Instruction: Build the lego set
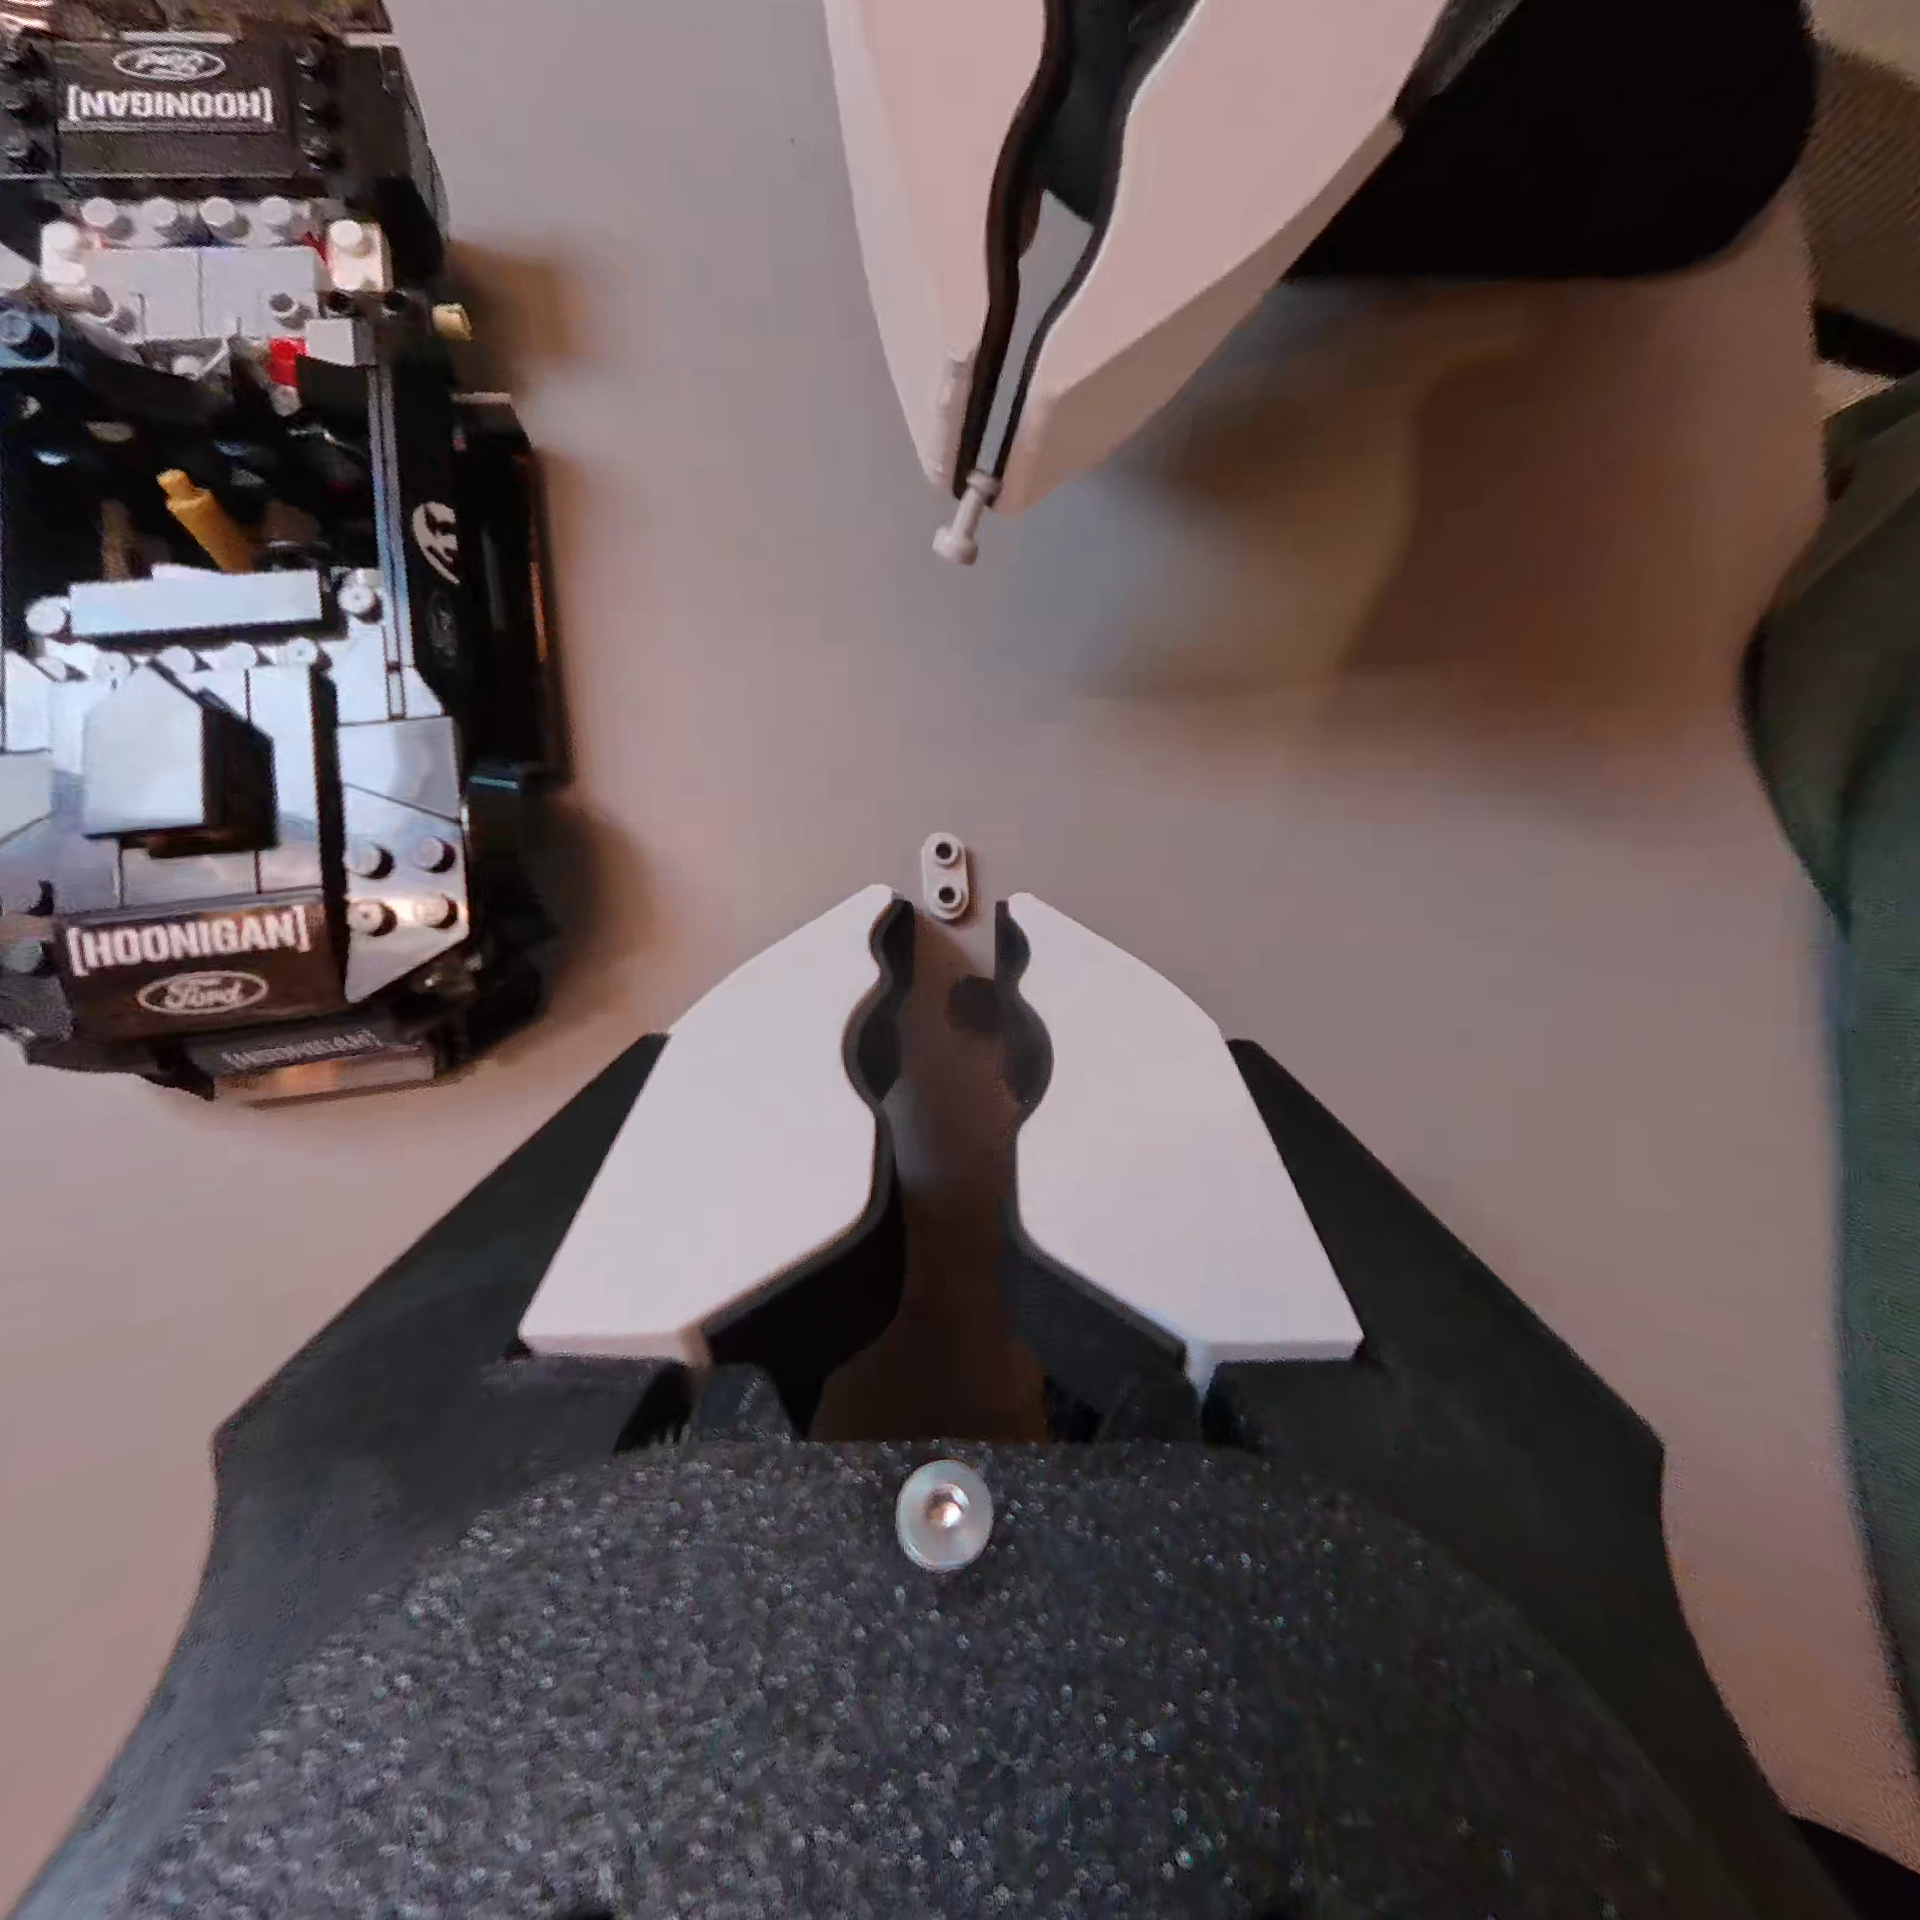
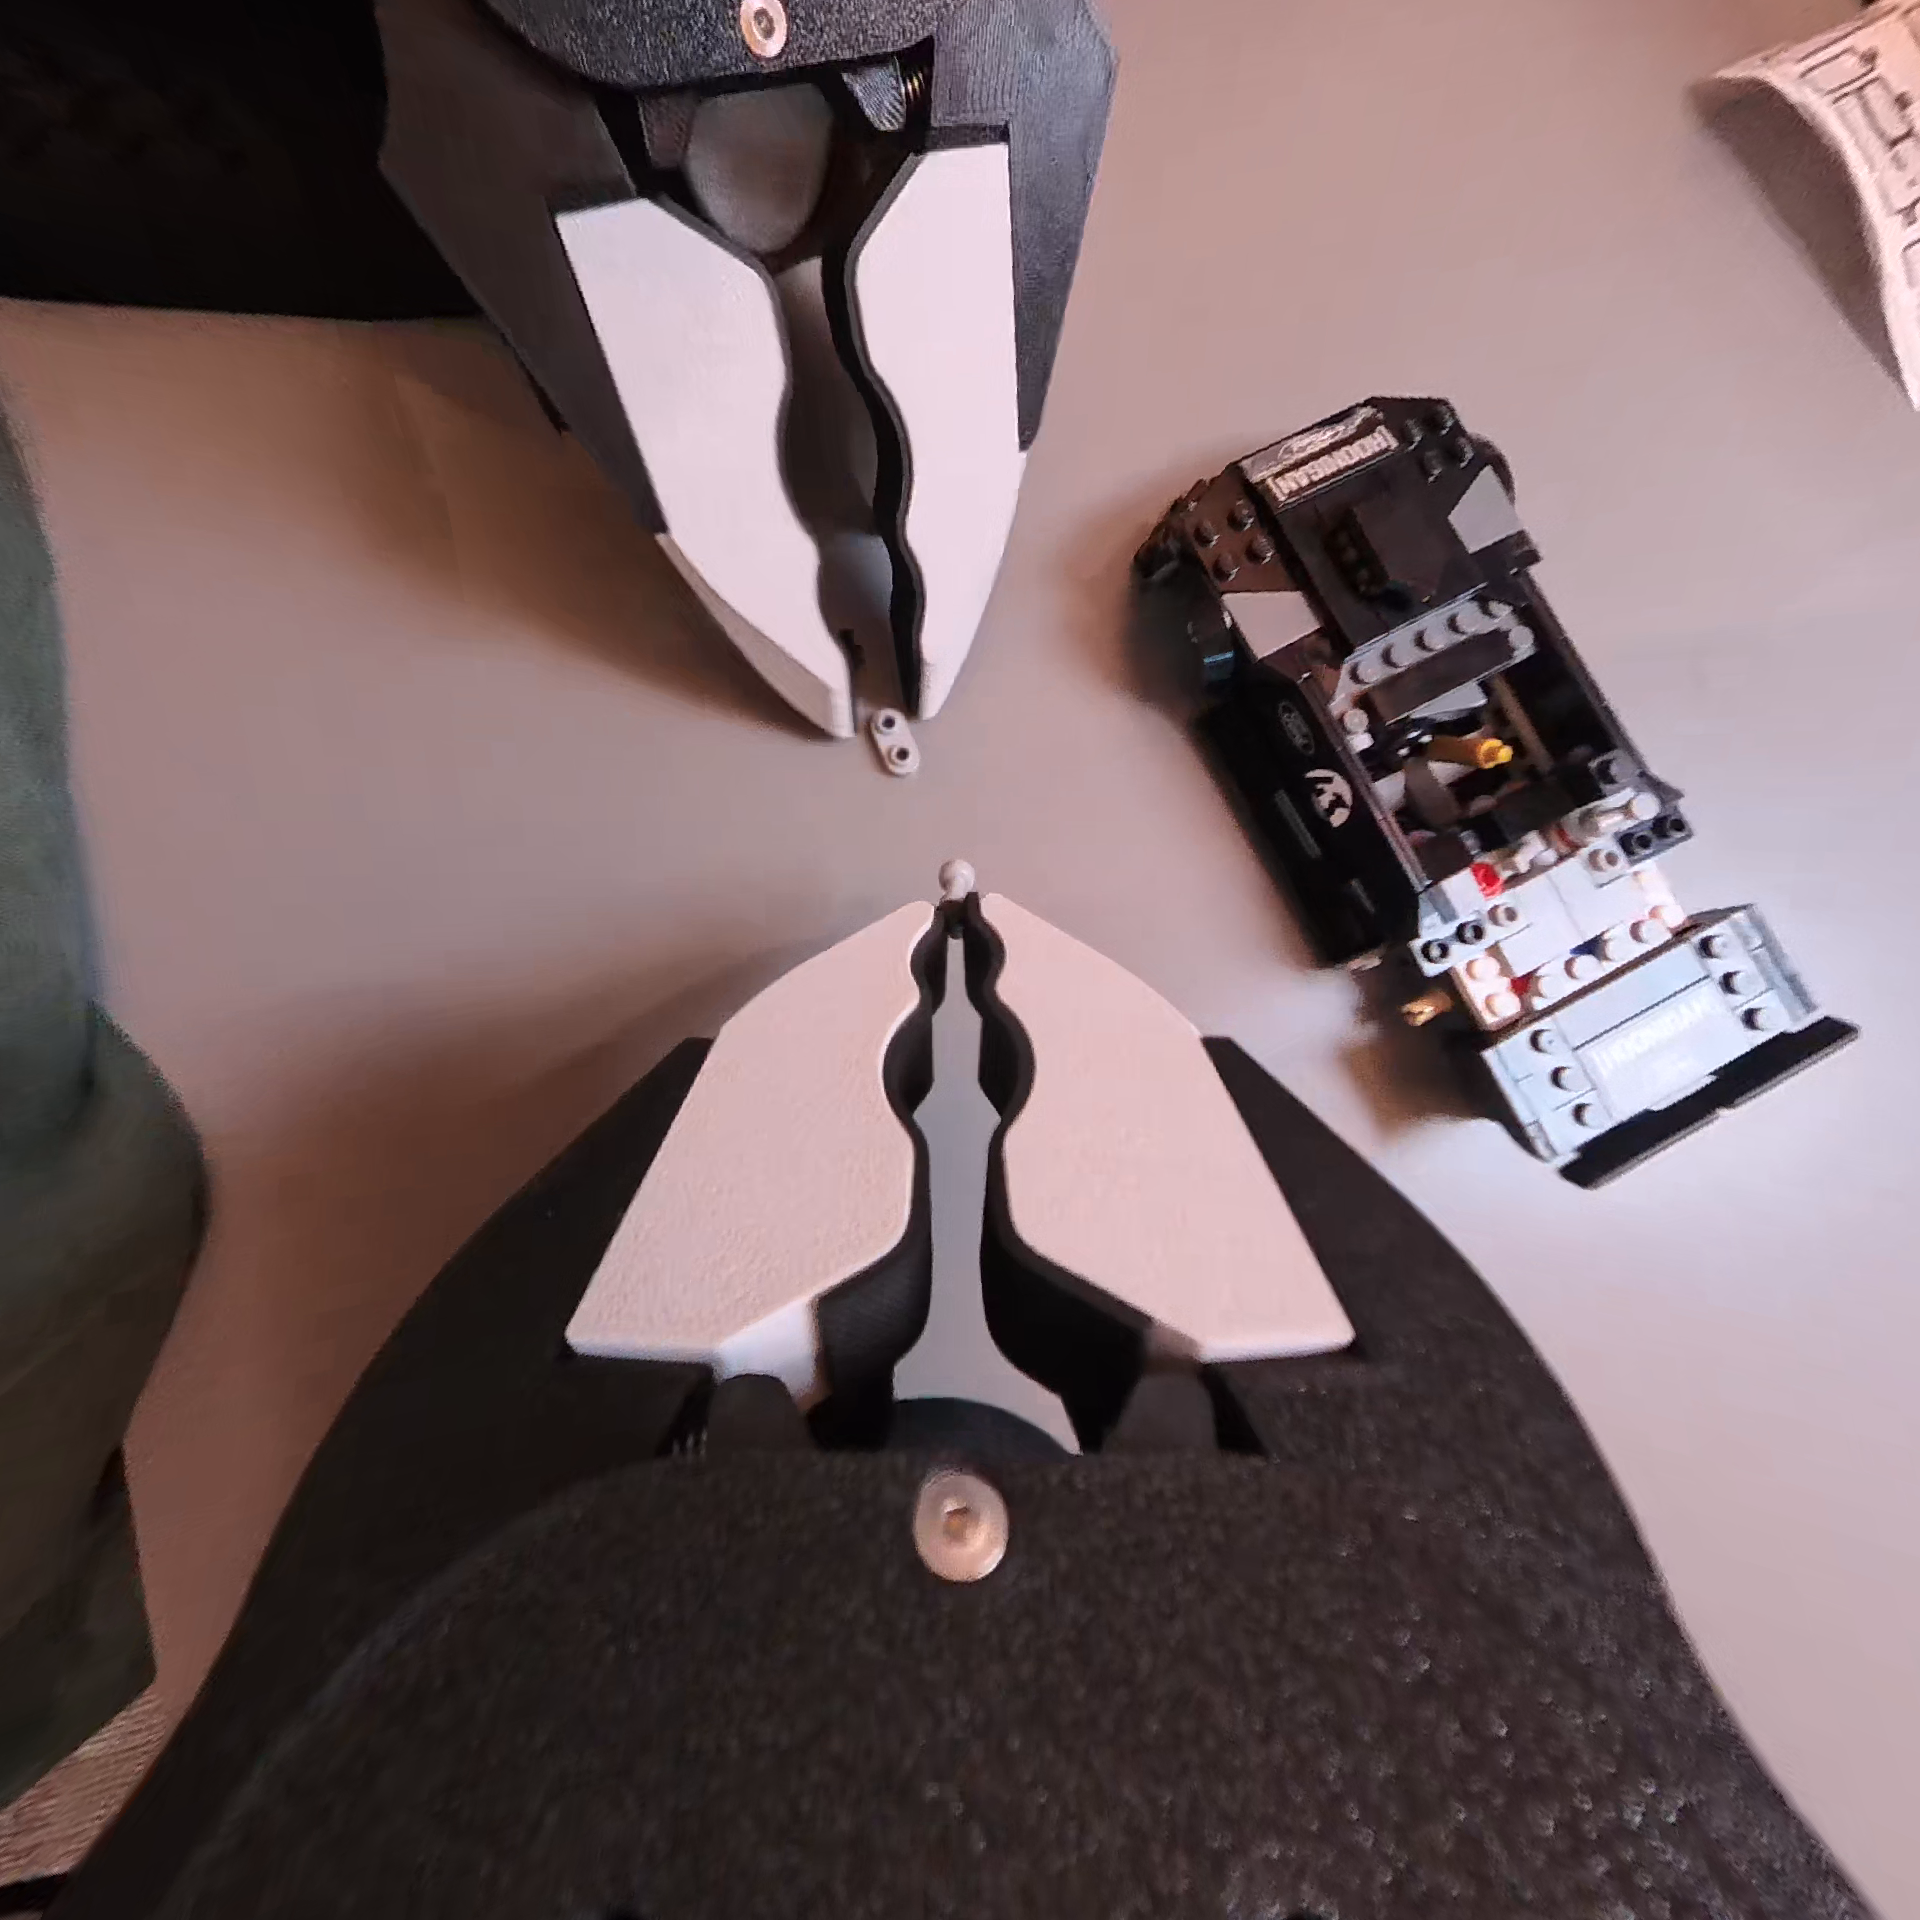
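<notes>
My left tool [image 1: 948,909] stands a little open with nothing between its tips; the small grey two-hole plate [image 1: 945,878] lies on the desk [image 1: 1351,831] just beyond them. My right tool [image 2: 954,912] is closed on a small grey pin [image 2: 954,878], whose round head pokes out past the tips.

In the left wrist view the right tool [image 1: 977,488] comes in from the far side, the pin [image 1: 961,530] pointing toward the plate, the two well apart. The right wrist view shows the same face-off reversed: the left tool [image 2: 883,717] at the far side, the plate [image 2: 896,750] at its tips. From here the plate seems to touch the tips, but the other view shows a gap.

Only the right wrist view shows a printed sheet [image 2: 1849,156] at the far right corner. The car [image 2: 1475,790] sits whole at the right there; the left wrist view crops the car [image 1: 239,582] at the left edge.

The desk is plain, pale and matte. Green cloth [image 1: 1849,935] fills the right edge of the left view.

I count two tools, one plate, one pin, one half-built car, one sheet.
</notes>
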Action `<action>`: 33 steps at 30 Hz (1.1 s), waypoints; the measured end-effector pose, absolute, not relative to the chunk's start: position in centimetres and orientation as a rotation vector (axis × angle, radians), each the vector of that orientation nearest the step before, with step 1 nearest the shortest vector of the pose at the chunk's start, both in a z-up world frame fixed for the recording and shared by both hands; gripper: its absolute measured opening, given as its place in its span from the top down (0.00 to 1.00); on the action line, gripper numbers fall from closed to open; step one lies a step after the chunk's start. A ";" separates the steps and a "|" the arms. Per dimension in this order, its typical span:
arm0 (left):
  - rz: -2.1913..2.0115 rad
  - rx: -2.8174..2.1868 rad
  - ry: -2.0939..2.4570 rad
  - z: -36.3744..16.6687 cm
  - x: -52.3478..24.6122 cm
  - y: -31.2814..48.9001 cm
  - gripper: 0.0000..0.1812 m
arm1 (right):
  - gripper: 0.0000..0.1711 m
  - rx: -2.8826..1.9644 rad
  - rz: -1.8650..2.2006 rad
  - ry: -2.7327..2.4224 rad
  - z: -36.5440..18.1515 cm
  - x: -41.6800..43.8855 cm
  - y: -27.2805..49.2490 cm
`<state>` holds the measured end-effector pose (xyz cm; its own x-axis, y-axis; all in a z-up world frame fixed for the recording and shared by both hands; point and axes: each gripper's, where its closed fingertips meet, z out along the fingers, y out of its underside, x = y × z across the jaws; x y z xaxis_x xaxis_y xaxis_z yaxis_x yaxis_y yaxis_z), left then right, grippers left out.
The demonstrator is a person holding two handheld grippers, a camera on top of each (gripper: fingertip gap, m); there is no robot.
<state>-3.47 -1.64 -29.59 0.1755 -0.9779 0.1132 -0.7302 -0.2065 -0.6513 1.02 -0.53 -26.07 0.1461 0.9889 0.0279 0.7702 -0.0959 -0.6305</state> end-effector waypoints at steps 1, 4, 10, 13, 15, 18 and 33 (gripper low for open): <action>-0.695 -1.992 1.624 -29.6 -3.3 -1.5 0.94 | 0.98 -1.938 0.575 -1.669 -26.2 1.0 -0.8; -0.675 -1.980 1.668 -29.7 -2.6 -1.8 0.95 | 0.98 -1.992 0.613 -1.635 -26.3 1.2 -1.4; -0.688 -1.962 1.684 -29.7 -0.1 -2.6 0.96 | 0.98 -2.176 0.701 -1.535 -26.7 1.9 -2.7; -0.682 -1.987 1.656 -29.7 1.4 -2.8 0.96 | 0.98 -2.281 0.677 -1.495 -27.5 2.6 -2.9; -0.680 -2.001 1.638 -29.7 2.2 -3.0 0.96 | 0.98 -2.344 0.656 -1.465 -28.0 3.2 -3.0; -0.700 -2.031 1.585 -29.6 3.0 -3.2 0.96 | 0.98 -2.413 0.623 -1.437 -28.6 3.8 -2.9; -0.653 -1.982 1.536 -29.6 3.1 -3.1 0.96 | 0.98 -2.523 0.440 -1.508 -29.0 3.7 -3.0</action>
<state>3.14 -3.14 -29.61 0.2316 -0.9717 0.0472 -0.7078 -0.2016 -0.6770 3.71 -2.95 -29.04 0.4455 0.8801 -0.1641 0.8301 -0.4747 -0.2925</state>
